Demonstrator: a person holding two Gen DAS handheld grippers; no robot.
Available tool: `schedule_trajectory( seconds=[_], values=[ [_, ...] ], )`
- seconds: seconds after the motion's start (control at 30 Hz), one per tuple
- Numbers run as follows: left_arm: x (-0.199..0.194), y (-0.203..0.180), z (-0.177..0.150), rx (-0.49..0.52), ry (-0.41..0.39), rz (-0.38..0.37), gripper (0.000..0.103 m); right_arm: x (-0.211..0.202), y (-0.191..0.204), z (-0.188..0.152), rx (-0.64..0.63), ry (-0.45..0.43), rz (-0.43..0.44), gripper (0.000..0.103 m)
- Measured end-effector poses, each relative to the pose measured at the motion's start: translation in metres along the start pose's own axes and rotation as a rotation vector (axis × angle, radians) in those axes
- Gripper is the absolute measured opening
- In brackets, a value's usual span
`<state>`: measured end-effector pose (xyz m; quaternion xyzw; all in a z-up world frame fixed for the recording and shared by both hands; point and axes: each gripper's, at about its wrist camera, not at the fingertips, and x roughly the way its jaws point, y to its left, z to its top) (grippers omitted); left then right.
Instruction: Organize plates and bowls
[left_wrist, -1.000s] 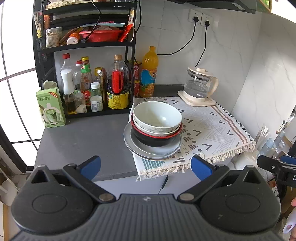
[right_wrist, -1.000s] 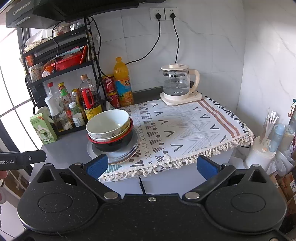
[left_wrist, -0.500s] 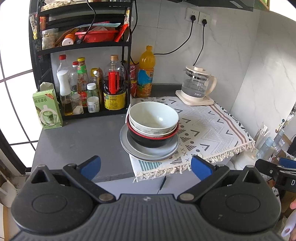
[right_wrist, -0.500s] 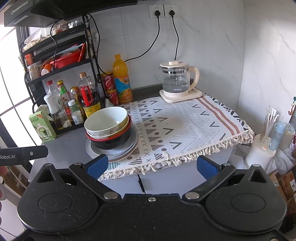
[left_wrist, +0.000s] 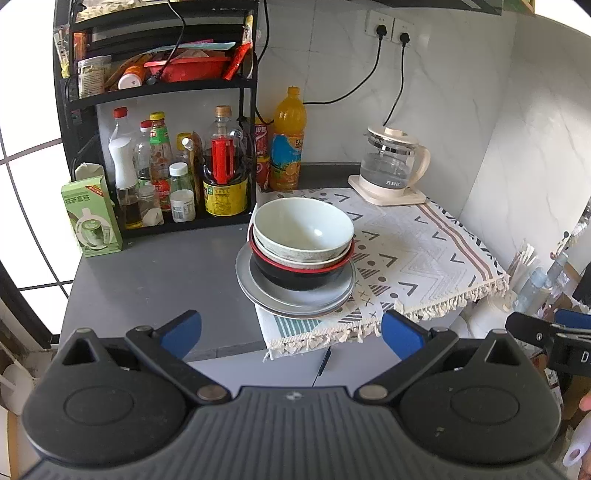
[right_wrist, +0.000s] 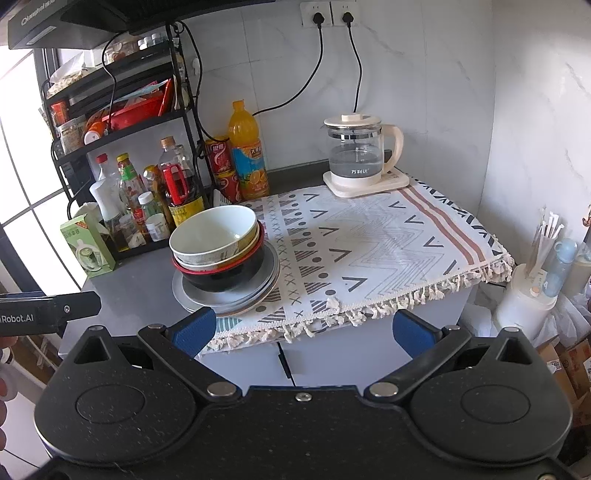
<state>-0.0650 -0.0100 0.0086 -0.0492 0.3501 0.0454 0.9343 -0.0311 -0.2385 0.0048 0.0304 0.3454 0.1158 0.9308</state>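
On the grey counter (left_wrist: 155, 280), a patterned cloth (left_wrist: 424, 258) covers the right side. At the cloth's left edge sit grey plates (left_wrist: 295, 299), a black bowl (left_wrist: 299, 275) on them and pale bowls (left_wrist: 303, 229) nested inside. Nearer the cameras, left gripper (left_wrist: 291, 330) and right gripper (right_wrist: 304, 330) hover short of the stack, fingers spread wide, holding nothing.

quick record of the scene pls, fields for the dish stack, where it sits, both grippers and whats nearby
stack top: pale bowl
stack middle: black bowl with red rim, another pale bowl nested in it
stack bottom: grey plates
stack location: left edge of patterned cloth, overhanging grey counter
left gripper: jaws open, empty, short of the stack
right gripper: jaws open, empty, short of the counter
nearby: glass kettle, orange bottle, green carton
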Motion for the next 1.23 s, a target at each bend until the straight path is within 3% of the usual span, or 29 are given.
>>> schedule_trajectory(
  seconds=[1.23],
  values=[
    [0.011, -0.006, 0.000, 0.010, 0.009, -0.014, 0.102, 0.000, -0.008, -0.004, 0.017, 0.012, -0.010, 0.103]
  ],
)
